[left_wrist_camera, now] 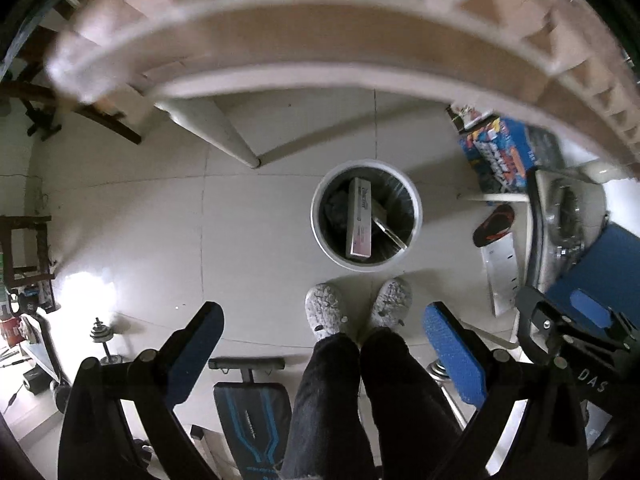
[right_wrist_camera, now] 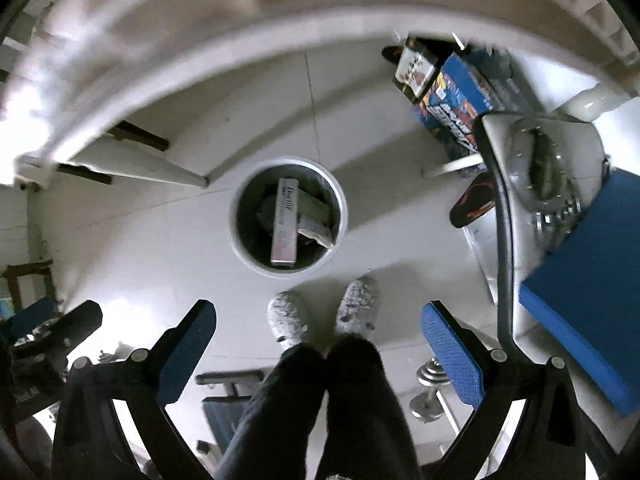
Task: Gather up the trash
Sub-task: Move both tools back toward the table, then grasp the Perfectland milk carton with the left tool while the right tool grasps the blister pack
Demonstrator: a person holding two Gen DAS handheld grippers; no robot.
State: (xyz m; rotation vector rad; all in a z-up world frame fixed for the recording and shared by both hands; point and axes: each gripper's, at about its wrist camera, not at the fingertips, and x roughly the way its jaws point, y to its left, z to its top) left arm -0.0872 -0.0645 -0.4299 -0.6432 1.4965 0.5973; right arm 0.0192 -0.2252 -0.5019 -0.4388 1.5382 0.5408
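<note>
A white round trash bin (left_wrist_camera: pixel 416 216) with a dark liner stands on the tiled floor. A long pale box (left_wrist_camera: pixel 359 218) and other scraps lie inside it. The bin rim (right_wrist_camera: pixel 340 216) and the long pale box (right_wrist_camera: pixel 286 220) also show in the right wrist view. My left gripper (left_wrist_camera: pixel 325 328) is open and empty, high above the floor, pointing down. My right gripper (right_wrist_camera: pixel 320 326) is open and empty, also high above the bin. The right gripper also shows at the right edge of the left wrist view (left_wrist_camera: pixel 576 320).
A white table edge (left_wrist_camera: pixel 320 44) arcs across the top. The person's grey slippers (left_wrist_camera: pixel 360 308) stand just before the bin. Colourful boxes (left_wrist_camera: pixel 496 152), a black sandal (left_wrist_camera: pixel 494 226), a blue pad (right_wrist_camera: pixel 588 280), dumbbells (right_wrist_camera: pixel 430 392) and a workout bench (left_wrist_camera: pixel 250 408) are around.
</note>
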